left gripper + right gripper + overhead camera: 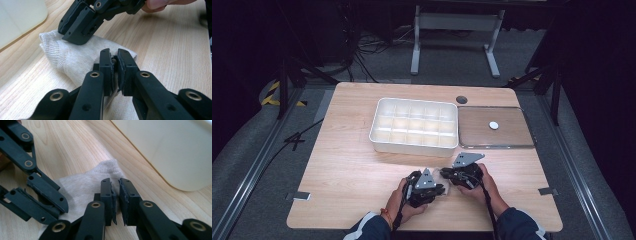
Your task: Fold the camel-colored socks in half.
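The beige sock, just beside the white compartment box, looks light, soft and floppy; grip through folded layers near the cuff. The left gripper is clenched on its fabric. The right gripper stands nearly closed above it, pinching nothing visible.

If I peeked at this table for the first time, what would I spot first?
Probably the two black grippers, the left gripper and the right gripper, meeting nose to nose at the table's near edge over a small beige sock; the left one pinches its fabric. Next, the big white tray with many little compartments in the middle of the wooden table, and beside it a flat brown lid with a white knob.
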